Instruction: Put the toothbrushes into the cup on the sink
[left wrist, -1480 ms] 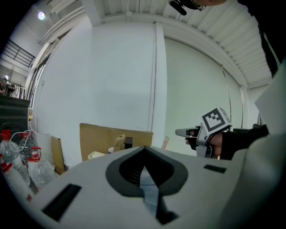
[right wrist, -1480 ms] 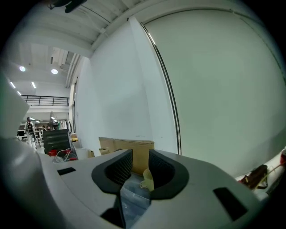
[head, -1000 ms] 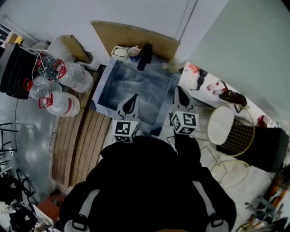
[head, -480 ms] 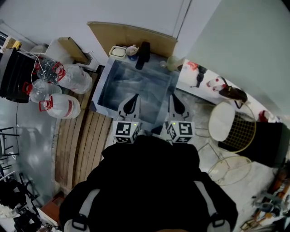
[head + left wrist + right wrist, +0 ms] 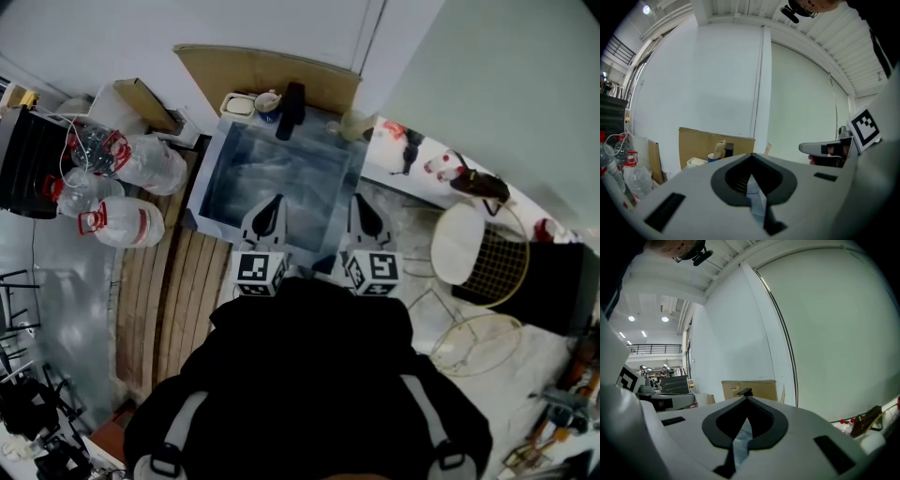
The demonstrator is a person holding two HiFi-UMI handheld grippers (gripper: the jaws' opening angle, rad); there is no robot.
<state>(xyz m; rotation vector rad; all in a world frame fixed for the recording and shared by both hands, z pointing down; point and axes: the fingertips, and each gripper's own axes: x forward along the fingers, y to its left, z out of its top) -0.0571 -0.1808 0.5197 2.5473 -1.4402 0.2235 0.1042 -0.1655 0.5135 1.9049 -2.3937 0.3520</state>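
Observation:
A steel sink (image 5: 214, 202) lies in front of me. On its back ledge stands a blue cup (image 5: 268, 101), also in the left gripper view (image 5: 713, 157) with a pale thing upright in it. I cannot make out any loose toothbrush. My left gripper (image 5: 275, 202) hovers over the sink's near edge, shut and holding nothing (image 5: 751, 155). My right gripper (image 5: 359, 202) is beside it at the sink's near right corner, also shut and holding nothing (image 5: 746, 399). Both point toward the back wall.
A white tub (image 5: 236, 104), a black object (image 5: 292, 105) and a clear glass (image 5: 354, 125) share the back ledge. A cardboard sheet (image 5: 272, 70) leans behind. Water jugs (image 5: 122, 220) and a slatted wooden board (image 5: 173, 291) are at left, a wire stool (image 5: 487, 248) at right.
The right gripper has drawn back a little toward my body and now sits level with the left one. The left gripper has hardly moved.

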